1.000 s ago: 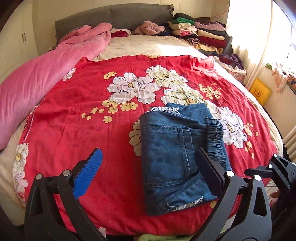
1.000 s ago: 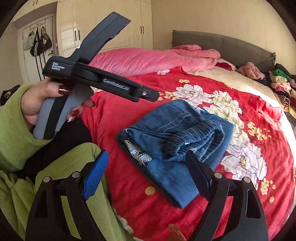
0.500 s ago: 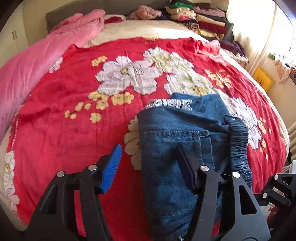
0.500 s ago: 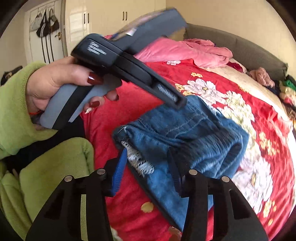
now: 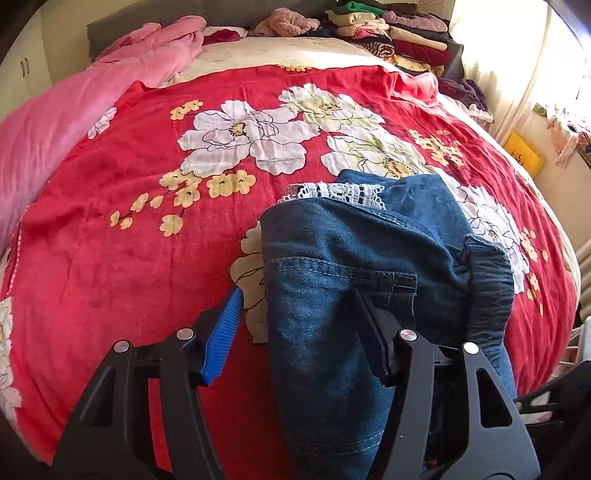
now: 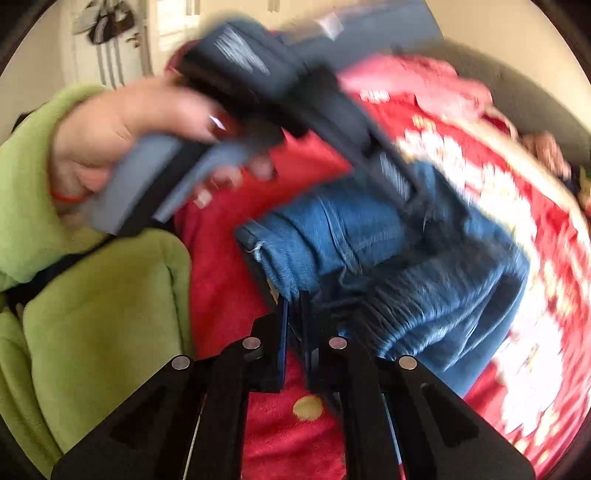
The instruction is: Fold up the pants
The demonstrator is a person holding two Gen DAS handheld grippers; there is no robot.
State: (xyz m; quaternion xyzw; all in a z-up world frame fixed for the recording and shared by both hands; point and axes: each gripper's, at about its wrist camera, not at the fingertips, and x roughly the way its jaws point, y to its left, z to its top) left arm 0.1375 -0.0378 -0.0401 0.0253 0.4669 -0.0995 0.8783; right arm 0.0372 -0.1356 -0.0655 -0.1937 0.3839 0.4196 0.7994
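Observation:
Folded blue jeans (image 5: pixel 332 266) with a white lace trim (image 5: pixel 332 192) lie on the red flowered bedspread (image 5: pixel 129 258). My left gripper (image 5: pixel 299 325) straddles their left part. Its black finger (image 5: pixel 369 332) rests on the denim, while the blue pad (image 5: pixel 221 332) stands clear of the left edge, so the jaws are half open. In the blurred right wrist view the jeans (image 6: pixel 369 236) bunch up, and my right gripper (image 6: pixel 293 314) is shut on their frayed near edge. A person's hand (image 6: pixel 122 140) in a green sleeve holds the left tool above the denim.
A pink duvet (image 5: pixel 55 122) runs along the bed's left side. Stacked folded clothes (image 5: pixel 399 33) sit at the far right by the headboard. The bed's right edge drops to a floor with a yellow object (image 5: pixel 524 155). The person's green clothing (image 6: pixel 92 332) fills the near left.
Both grippers have come down onto the jeans. The left jaws narrowed from wide to half open. The right jaws closed on the near edge, and the denim has bunched up.

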